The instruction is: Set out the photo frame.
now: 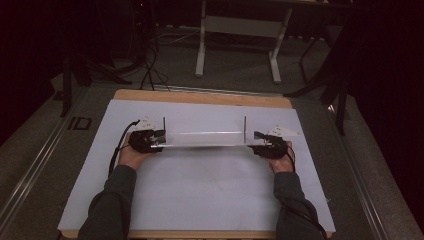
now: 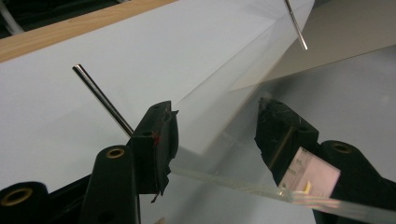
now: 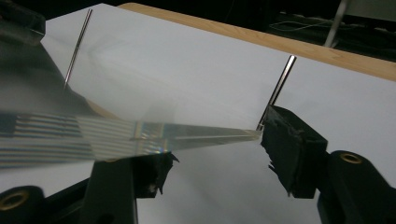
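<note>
A clear plastic plate point(image 1: 205, 139) with two upright metal rods point(image 1: 164, 125) point(image 1: 245, 125) spans the middle of the white sheet point(image 1: 200, 195). My left gripper point(image 1: 159, 137) is at its left end and my right gripper point(image 1: 257, 140) at its right end. In the left gripper view the jaws stand wide point(image 2: 215, 109). The plate's end edge point(image 2: 243, 186) meets the left jaw by the near rod point(image 2: 100, 95) and runs across the right jaw. In the right gripper view point(image 3: 217, 140) the plate's corner point(image 3: 252, 134) touches the right jaw below a rod point(image 3: 278, 86), and the plate point(image 3: 116, 135) covers the left jaw.
The white sheet lies on a wooden table point(image 1: 200, 97). Beyond the table's far edge stand a white desk frame point(image 1: 235, 30) and dark stands, with cables point(image 1: 150, 70) on the floor. A person's sleeved forearms point(image 1: 112, 200) come in from the bottom.
</note>
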Demonstrator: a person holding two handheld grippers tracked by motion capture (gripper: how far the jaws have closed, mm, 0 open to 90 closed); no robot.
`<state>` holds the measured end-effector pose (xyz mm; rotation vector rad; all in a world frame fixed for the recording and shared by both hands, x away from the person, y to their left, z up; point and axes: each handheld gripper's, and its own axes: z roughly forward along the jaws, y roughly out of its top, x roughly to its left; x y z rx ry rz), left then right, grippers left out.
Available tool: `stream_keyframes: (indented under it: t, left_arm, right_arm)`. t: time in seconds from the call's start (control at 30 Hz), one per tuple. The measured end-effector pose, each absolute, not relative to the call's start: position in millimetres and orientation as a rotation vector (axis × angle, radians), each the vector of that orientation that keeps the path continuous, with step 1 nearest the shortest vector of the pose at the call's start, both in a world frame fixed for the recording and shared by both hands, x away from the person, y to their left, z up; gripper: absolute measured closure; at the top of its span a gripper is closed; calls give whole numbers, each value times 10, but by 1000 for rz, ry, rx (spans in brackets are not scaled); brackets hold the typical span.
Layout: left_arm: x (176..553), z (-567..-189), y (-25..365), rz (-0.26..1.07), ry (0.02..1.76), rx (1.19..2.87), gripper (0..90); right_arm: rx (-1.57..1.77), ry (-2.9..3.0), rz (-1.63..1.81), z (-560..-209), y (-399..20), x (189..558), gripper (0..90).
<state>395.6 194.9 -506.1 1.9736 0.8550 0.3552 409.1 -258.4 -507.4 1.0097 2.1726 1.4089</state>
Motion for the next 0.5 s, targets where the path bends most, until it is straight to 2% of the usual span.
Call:
stream_keyframes:
  t: [0.27, 0.5]
  left_arm:
    - [3955, -4956, 1983, 286, 836, 1986, 460]
    - [3972, -4999, 2003, 265, 847, 1975, 460]
  right_arm:
    - [976, 2216, 1405, -4995, -2628, 4030, 433]
    - [885, 2248, 1469, -4922, -2613, 4028, 351]
